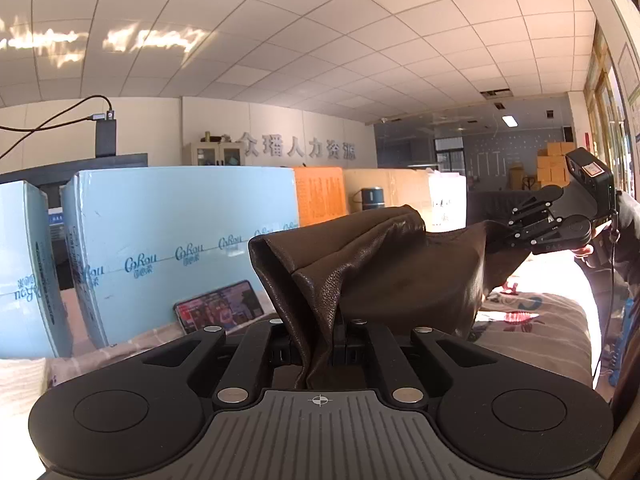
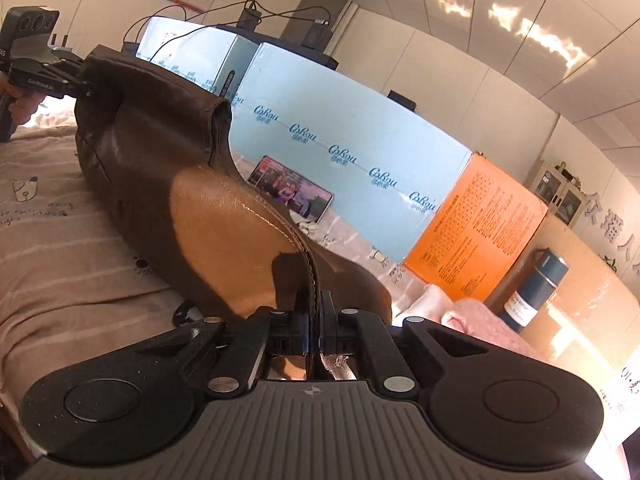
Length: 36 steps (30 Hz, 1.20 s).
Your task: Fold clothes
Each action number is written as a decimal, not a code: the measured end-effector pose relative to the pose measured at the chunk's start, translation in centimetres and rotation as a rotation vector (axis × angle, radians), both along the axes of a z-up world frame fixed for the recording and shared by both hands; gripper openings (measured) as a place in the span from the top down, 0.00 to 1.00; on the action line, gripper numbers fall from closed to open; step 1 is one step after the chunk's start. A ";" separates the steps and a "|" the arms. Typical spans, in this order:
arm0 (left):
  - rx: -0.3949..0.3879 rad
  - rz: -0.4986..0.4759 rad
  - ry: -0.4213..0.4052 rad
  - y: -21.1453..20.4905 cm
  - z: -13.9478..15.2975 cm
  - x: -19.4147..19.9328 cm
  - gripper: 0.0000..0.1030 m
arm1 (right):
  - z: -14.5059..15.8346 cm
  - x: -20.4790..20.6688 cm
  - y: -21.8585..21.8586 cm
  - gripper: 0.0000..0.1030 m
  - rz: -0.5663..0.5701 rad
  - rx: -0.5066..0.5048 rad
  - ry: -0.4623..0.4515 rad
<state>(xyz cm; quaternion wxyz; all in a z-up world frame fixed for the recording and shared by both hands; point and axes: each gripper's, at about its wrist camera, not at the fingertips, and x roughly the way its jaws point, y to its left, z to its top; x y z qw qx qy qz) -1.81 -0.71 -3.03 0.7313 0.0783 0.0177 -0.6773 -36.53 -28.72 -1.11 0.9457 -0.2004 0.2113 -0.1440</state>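
The left claw (image 1: 320, 344) pinches one end of a brown leather garment (image 1: 372, 268); the right claw (image 2: 314, 320) clamps the other end. The garment hangs stretched between them above a patterned bedsheet (image 2: 60, 248), light-blue boxes (image 1: 180, 232) behind.

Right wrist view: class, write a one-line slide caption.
Right gripper and left gripper, jaws shut, hold a brown leather garment over a striped beige bedsheet.
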 end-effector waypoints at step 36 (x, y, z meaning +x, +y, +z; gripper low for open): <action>0.247 0.400 0.536 -8.7 -6.0 12.8 0.14 | -3.0 8.9 -15.0 0.14 -0.298 0.418 -0.263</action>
